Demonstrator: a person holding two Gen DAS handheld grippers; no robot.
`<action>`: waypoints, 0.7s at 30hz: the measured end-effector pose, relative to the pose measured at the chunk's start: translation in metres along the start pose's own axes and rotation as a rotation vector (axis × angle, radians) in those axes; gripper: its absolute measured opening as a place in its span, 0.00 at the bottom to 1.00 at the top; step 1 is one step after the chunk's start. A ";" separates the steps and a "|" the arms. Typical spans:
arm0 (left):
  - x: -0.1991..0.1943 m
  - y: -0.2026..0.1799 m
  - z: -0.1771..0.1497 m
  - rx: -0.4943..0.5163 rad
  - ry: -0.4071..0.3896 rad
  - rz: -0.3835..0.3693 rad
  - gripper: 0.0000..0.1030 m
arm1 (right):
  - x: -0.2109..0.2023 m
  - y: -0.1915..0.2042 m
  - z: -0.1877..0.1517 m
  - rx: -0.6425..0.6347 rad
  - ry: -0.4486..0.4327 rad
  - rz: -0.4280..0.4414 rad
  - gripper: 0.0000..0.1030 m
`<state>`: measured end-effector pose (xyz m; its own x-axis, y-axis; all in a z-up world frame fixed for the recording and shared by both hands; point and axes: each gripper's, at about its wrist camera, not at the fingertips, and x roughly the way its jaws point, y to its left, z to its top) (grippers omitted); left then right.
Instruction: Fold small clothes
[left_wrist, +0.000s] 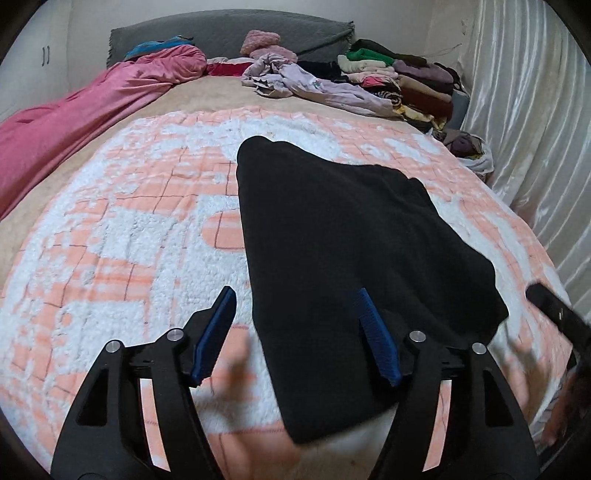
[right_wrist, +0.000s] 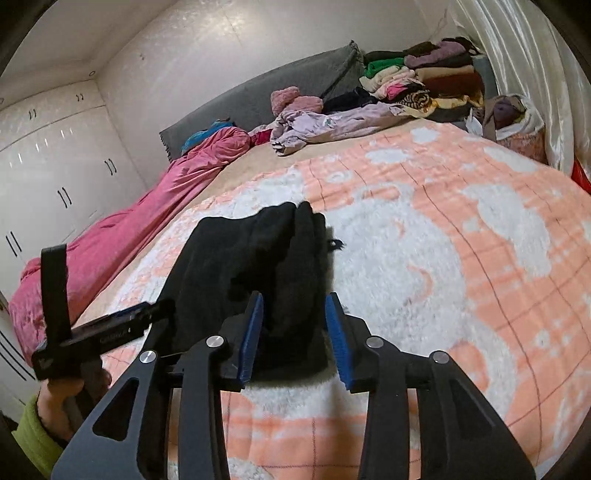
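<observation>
1. Black fleece dominates the bed: one dark garment (left_wrist: 354, 266) lies part-folded on the peach-and-white blanket (left_wrist: 129, 229), its long axis running away from the person toward the headboard (left_wrist: 229, 33); the near end is broad, the far end narrows to a rounded tip.

2. Left gripper (left_wrist: 299, 321) hangs over the near left edge of the garment with its jaws spread wide; one blue pad sits above the blanket, the other above the cloth, and nothing is pinched between them.

3. Right gripper (right_wrist: 295, 328) straddles the bunched near right edge of the garment (right_wrist: 258, 266); its jaws stand parted either side of the cloth, with cloth lying between the pads; no grip looks closed, so it reads as released.

4. Spatial key for the coming move: the garment lies straight ahead of both tools, between them, with each at its own near corner; the right tool looks the closer to a pinch, since fabric already sits within its jaws; a lengthwise fold would probably carry the near edge forward along that long axis.

5. Count: one black garment in work; two hand-held grippers; one person's hand (right_wrist: 62, 402) visible on the left tool's handle.

6. Beyond the work: one pink quilt (left_wrist: 85, 110) along the left side; one loose lilac garment (left_wrist: 314, 85) near the headboard; one stack of folded clothes (left_wrist: 406, 81) in the far right corner, its pieces too many and too overlapped to number.
</observation>
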<state>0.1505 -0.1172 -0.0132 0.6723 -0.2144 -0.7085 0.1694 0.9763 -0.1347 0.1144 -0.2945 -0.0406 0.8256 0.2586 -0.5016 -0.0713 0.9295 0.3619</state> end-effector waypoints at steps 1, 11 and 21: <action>-0.001 0.000 -0.001 0.003 0.001 -0.002 0.61 | 0.001 0.002 0.002 -0.008 0.002 0.002 0.34; -0.011 0.001 -0.008 0.035 0.012 -0.021 0.68 | 0.032 0.021 0.046 -0.050 0.055 0.039 0.38; -0.013 0.003 -0.009 0.032 0.019 -0.036 0.68 | 0.121 0.011 0.088 0.018 0.262 0.056 0.33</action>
<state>0.1354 -0.1110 -0.0104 0.6517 -0.2489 -0.7165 0.2168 0.9663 -0.1385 0.2632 -0.2757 -0.0278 0.6472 0.3710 -0.6659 -0.1007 0.9076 0.4077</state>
